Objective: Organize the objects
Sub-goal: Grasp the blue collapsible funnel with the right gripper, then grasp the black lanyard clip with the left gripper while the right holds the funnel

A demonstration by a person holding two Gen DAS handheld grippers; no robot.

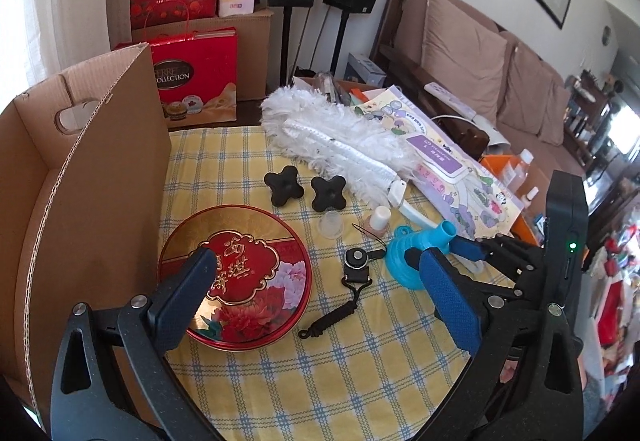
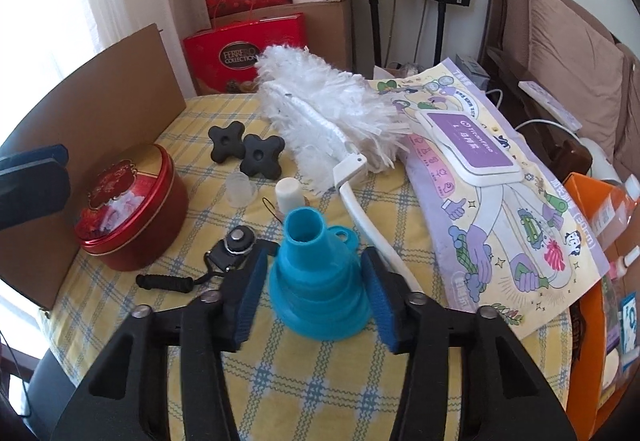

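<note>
Right tongs (image 2: 316, 289) are straddling the blue collapsible silicone funnel (image 2: 318, 277), pads sitting just beside its stepped sides at 9 and 3 o'clock. Can't tell whether the pads are actually touching it. The funnel is sitting wide end down on the yellow-and-blue checked cloth of the counter (image 2: 320, 381), spout pointing up and tilting toward 11 o'clock, small hang-loop tab showing at its 2 o'clock. Three or four stepped rings are visible, matte blue, spout mouth open.

Left tongs (image 1: 316, 293) are hanging wide open over the counter, holding nothing. Left pad is overlapping the round red-and-gold tin with peony lid (image 1: 236, 275) in view; the right tongs and the funnel (image 1: 416, 249) are showing at 3 o'clock of that view.

Other items lying on the counter, right wrist view:
- black braided lanyard with round clip (image 2: 212, 257) at 9 o'clock of the funnel, near it
- white-capped small bottle (image 2: 290, 193) and clear plastic cap (image 2: 238, 191) at 12 and 11 o'clock of the funnel
- two black cross-shaped rubber knobs (image 2: 244, 153) touching each other, farther out at 11 o'clock
- white fluffy duster with white plastic handle (image 2: 332, 113), handle running down past the funnel's 2 o'clock side
- illustrated purple-and-yellow packaging sheet (image 2: 500, 209) at 3 o'clock

Open brown cardboard box (image 1: 80, 169) is standing at the counter's 9 o'clock edge, just beside the tin.
</note>
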